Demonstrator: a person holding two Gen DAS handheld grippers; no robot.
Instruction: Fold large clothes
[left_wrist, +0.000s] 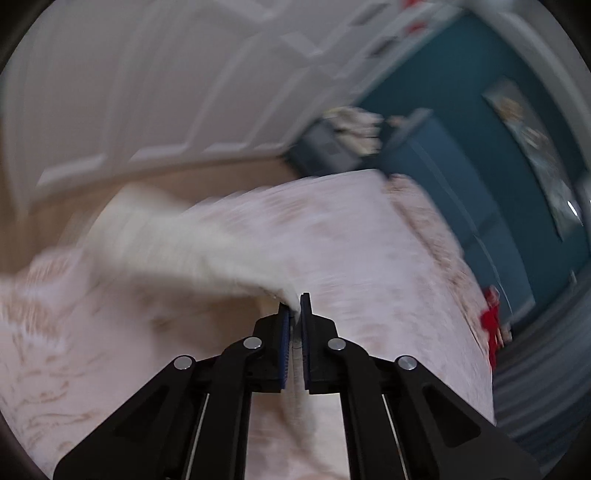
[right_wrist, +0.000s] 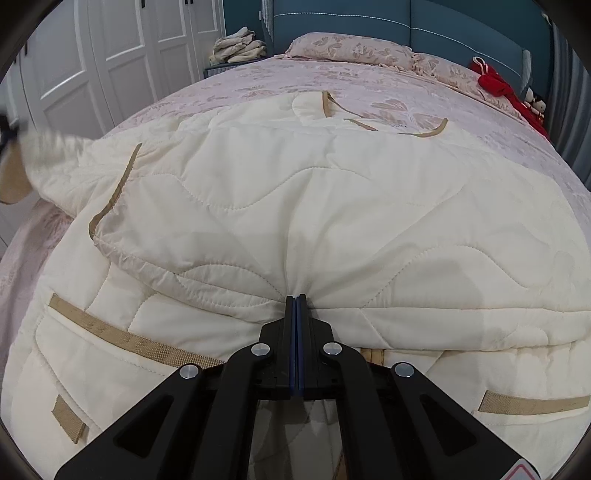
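both black claws clamp a cream quilted coat (right_wrist: 332, 206) spread on a pink floral bed (right_wrist: 280, 77): right claw (right_wrist: 296, 297) on its folded edge, left claw (left_wrist: 295, 301) on a blurred sleeve.

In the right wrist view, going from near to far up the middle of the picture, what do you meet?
right gripper, shut on the cream quilted coat → the coat's tan-trimmed collar → pink floral bedspread → pillow → teal headboard
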